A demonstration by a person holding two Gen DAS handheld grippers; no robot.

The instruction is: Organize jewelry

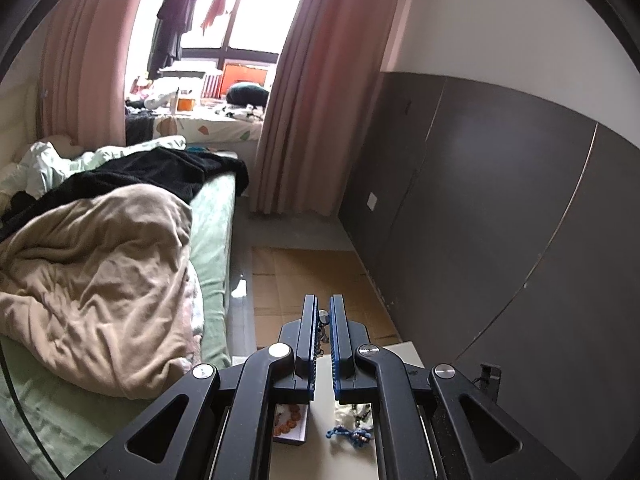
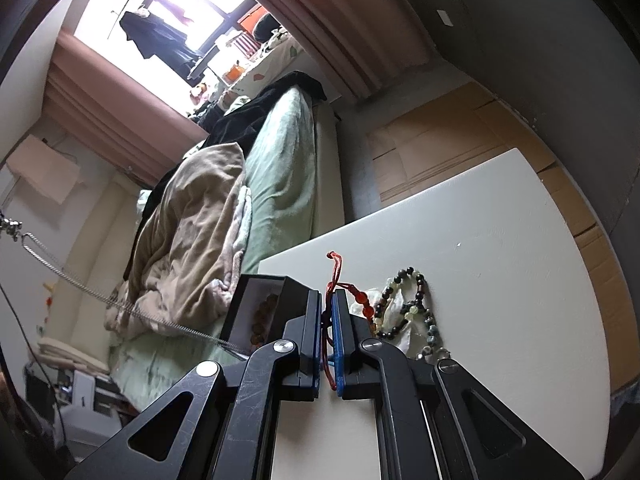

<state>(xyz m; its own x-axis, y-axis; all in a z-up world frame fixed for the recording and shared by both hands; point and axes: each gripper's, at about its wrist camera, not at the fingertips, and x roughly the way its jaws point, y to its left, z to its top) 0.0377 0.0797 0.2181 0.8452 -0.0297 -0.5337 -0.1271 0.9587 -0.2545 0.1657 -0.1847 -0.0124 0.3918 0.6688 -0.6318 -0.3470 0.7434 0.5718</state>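
Observation:
My left gripper is shut on a silver chain necklace, held high above the white table. The same chain hangs across the left of the right wrist view. Below the left gripper lie a jewelry box with orange beads and a blue beaded piece. My right gripper is shut on a red cord bracelet with orange beads, just above the table. The black jewelry box sits left of it. A dark and green bead bracelet lies to its right.
A bed with a beige duvet and green sheet stands left of the table. Flattened cardboard covers the floor ahead. A dark panelled wall runs along the right. Pink curtains and a window are at the far end.

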